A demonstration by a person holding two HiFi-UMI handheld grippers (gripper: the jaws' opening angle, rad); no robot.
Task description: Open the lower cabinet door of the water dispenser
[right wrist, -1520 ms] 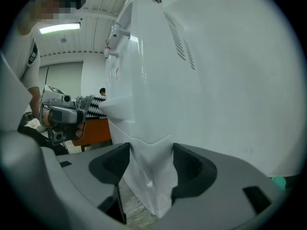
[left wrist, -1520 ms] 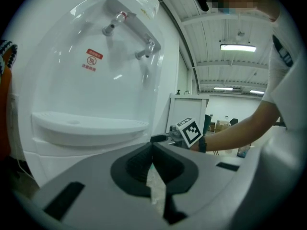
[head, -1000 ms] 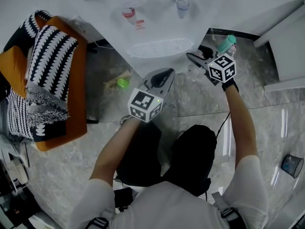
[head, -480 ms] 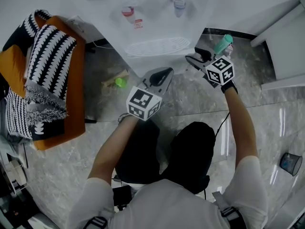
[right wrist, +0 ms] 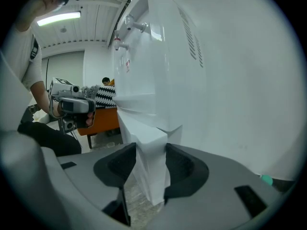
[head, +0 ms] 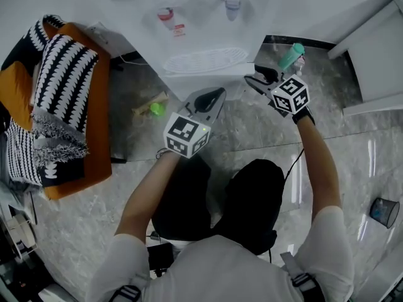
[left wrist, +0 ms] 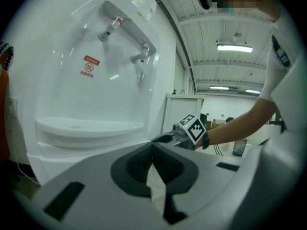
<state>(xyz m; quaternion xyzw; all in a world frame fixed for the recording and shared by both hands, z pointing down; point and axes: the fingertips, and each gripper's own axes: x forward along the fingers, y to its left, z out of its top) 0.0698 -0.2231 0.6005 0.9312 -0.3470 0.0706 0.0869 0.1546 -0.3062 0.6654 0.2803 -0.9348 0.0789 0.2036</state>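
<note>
I judge the opening step is just beginning. The grey right gripper (right wrist: 151, 150) is straddling the free edge of the white lower cabinet door (right wrist: 153, 178), its jaws narrow and apparently pressing on both faces. The next move is calling for a steady pull toward the person, swinging the door outward without slipping. The right arm is reaching forward, nearly straight. The left arm is bending, holding the left gripper (left wrist: 152, 145), jaws together and empty, just before the tall white plastic water dispenser (head: 201, 39). Its door is sitting below the oval drip tray (head: 204, 61).
</note>
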